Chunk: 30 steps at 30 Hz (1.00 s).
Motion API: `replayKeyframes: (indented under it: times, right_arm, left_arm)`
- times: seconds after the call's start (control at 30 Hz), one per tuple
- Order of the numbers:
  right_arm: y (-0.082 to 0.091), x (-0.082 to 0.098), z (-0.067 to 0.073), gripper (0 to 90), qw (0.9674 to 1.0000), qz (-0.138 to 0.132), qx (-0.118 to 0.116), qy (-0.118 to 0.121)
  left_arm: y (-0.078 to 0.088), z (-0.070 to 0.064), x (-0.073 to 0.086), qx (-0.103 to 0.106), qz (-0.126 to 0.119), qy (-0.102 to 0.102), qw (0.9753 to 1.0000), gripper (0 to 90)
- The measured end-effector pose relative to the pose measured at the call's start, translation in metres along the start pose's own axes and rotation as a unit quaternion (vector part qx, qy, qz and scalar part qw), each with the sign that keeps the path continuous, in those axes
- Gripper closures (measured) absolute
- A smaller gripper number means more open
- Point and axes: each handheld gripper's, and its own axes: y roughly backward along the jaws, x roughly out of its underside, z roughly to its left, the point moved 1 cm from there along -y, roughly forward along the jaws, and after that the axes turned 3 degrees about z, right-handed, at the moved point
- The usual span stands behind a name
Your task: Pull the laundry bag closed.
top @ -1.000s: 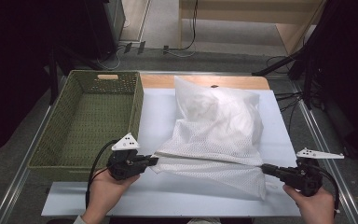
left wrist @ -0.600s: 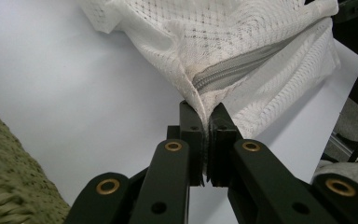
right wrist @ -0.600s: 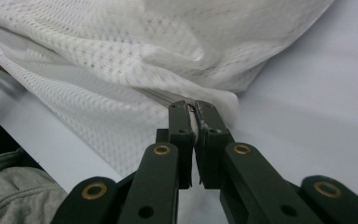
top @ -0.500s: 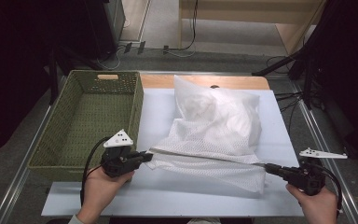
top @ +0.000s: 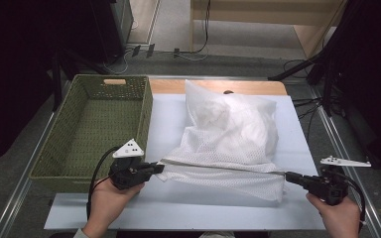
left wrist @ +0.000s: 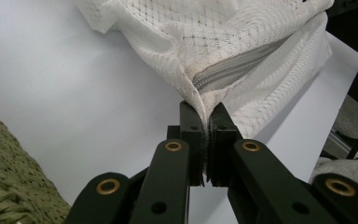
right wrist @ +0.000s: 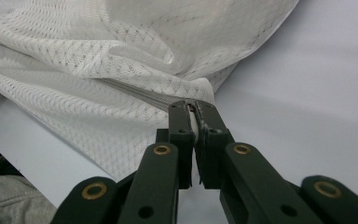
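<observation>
A white mesh laundry bag (top: 228,134) stuffed with white cloth lies on the pale blue-white table top (top: 178,208). Its grey zipper (top: 218,165) runs taut along the near side between both grippers. My left gripper (top: 159,168) is shut on the bag's left end by the zipper (left wrist: 233,70), mesh pinched between the pads (left wrist: 204,109). My right gripper (top: 288,175) is shut on the zipper's right end (right wrist: 193,108), where the mesh (right wrist: 98,65) bunches up.
A green woven basket (top: 92,126) stands to the left of the bag, with nothing in it, its near corner next to my left hand. A wooden board (top: 258,87) lies behind the bag. Dark stands and cables (top: 322,74) surround the table.
My left gripper has drawn slightly left and my right gripper slightly right, stretching the zipper line straighter. The bag's near edge has flattened.
</observation>
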Motion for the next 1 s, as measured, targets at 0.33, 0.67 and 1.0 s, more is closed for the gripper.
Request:
replayKeyframes:
  times: [0.33,0.67,1.0]
  right_arm:
    - [-0.001,-0.002,-0.003,87.0,1.0,0.001,0.008,-0.001]
    - [0.0,-0.003,-0.008,87.1,0.9997,-0.001,0.024,0.0]
    - [0.003,-0.003,-0.013,86.8,0.9996,-0.008,0.025,-0.011]
  left_arm:
    - [-0.002,-0.002,0.0,0.002,0.0,-0.002,1.0,88.1]
    - [-0.006,-0.005,0.001,0.004,0.006,-0.008,0.9999,88.2]
    - [-0.02,-0.016,0.005,-0.001,0.027,-0.019,0.9995,87.8]
